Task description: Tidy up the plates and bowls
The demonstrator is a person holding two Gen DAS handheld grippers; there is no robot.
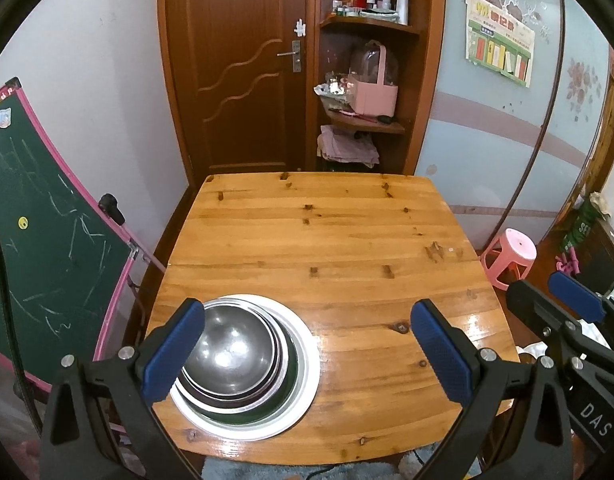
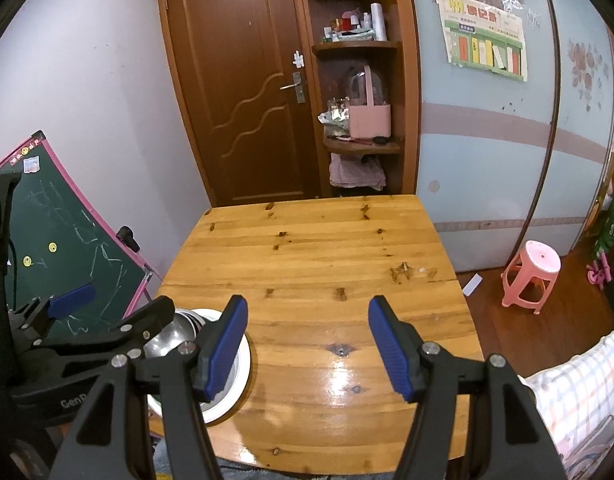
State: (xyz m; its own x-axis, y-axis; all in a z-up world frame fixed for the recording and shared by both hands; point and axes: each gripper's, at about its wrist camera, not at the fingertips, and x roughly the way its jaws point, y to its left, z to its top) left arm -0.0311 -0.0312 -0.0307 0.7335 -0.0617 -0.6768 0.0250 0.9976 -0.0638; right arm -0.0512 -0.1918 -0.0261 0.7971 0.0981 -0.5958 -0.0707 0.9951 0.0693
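Both the left gripper [image 1: 307, 356] and right gripper [image 2: 307, 348] are open and empty; the shiny metal bowls [image 1: 231, 350] on the white plate [image 1: 309, 364] look hard and slippery, so grab a rim.

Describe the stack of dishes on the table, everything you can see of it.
The stack sits near the table's near left corner. At the bottom lies a wide white plate, flat on the wood. On it, several shiny metal bowls nest upright, one inside another, the innermost throwing back light spots; a dark rim shows between them. The left gripper hangs open above it, one blue pad overlapping the bowls' left edge in view; contact cannot be told.
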